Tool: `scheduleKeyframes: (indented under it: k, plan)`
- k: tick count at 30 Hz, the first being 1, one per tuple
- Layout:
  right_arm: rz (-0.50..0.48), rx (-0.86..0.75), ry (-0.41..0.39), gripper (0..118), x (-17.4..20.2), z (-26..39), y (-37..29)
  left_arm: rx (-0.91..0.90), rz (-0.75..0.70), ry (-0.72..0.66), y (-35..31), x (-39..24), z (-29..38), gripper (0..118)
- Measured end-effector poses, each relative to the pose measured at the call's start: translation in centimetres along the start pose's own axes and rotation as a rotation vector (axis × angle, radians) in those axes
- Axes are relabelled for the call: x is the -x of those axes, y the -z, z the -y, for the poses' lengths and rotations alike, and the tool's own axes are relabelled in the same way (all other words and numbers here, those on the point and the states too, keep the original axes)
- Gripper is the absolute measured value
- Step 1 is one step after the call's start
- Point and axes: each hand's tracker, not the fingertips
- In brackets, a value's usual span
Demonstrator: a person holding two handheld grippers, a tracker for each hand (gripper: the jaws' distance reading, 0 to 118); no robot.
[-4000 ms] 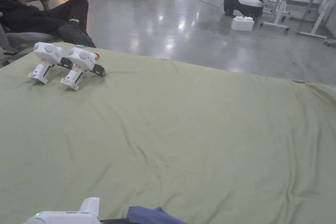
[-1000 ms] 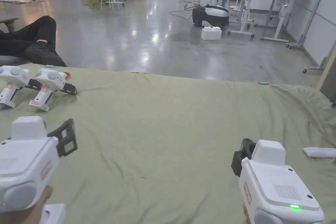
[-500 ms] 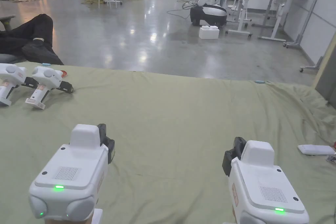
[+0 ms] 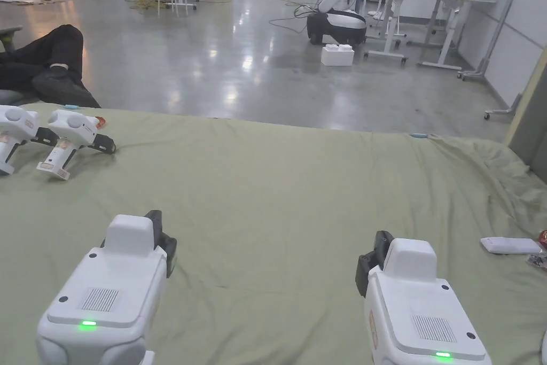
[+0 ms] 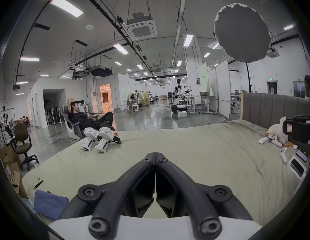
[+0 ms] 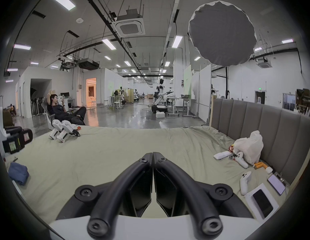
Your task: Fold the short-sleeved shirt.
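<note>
Shirt first: the blue bundle [image 5: 48, 204] lying crumpled near the left edge of the bed looks like the short-sleeved shirt, well off to the left of both tools and not yet spread out. The left gripper [image 4: 160, 235] and the right gripper [image 4: 374, 259] hover side by side over bare green sheet [image 4: 288, 195], each with its jaws pressed together and nothing between them. Two spare grippers [image 4: 64, 139] sit at the far left corner, and phones and controllers [image 6: 245, 181] crowd the headboard side. My worry is that a grab at the bundle pinches the loose, wrinkled sheet along with it, or catches several layers at once, so the shirt comes up twisted instead of flat.
</note>
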Motion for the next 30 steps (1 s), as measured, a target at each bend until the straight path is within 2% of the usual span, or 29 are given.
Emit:
scheduleKeyframes:
  k: [1, 6, 8, 9, 11, 12, 13, 14, 16, 20, 23, 30]
  plan:
    - [0.022, -0.014, -0.035, 0, 0.2, 0.0, -0.2, -0.002, -0.003, -0.005, -0.1, 0.0, 0.1, 0]
    - [0.007, 0.006, 0.031, 1, -0.1, 0.1, -0.2, -0.001, -0.002, -0.018, -0.5, 0.3, 0.1, 2]
    - [0.023, 0.004, 0.033, 6, -0.1, 0.3, -0.3, 0.002, 0.001, -0.033, -0.6, 0.3, 0.2, 18]
    - [0.032, 0.001, 0.03, 14, -0.2, 0.3, -0.3, 0.004, -0.005, -0.04, -0.7, 0.2, 0.3, 30]
    - [0.025, 0.002, 0.05, 62, -0.5, 0.4, -0.3, 0.007, -0.006, -0.052, -0.7, 0.3, 0.3, 66]
    - [0.023, 0.009, 0.057, 81, -0.5, 0.4, -0.3, 0.008, -0.005, -0.057, -0.8, 0.2, 0.3, 77]
    - [0.02, 0.015, 0.059, 95, -0.6, 0.5, -0.2, 0.005, -0.004, -0.061, -0.9, 0.1, 0.3, 88]
    - [0.02, 0.014, 0.059, 96, -0.6, 0.5, -0.2, 0.001, 0.0, -0.06, -0.9, 0.2, 0.3, 94]
    - [0.02, -0.002, 0.056, 96, -0.6, 0.7, -0.3, -0.019, 0.008, -0.05, -1.2, 0.0, 0.4, 95]
    - [0.019, -0.001, 0.054, 98, -0.6, 0.8, -0.1, -0.012, -0.003, -0.053, -1.3, 0.0, -0.3, 108]
    - [0.024, 0.005, 0.076, 103, -0.6, 0.9, -0.1, -0.05, -0.01, -0.078, -1.6, 0.6, -0.5, 110]
    - [0.041, 0.007, 0.092, 107, -0.3, 1.3, 0.3, -0.044, -0.038, -0.084, -1.9, 1.1, 0.0, 114]
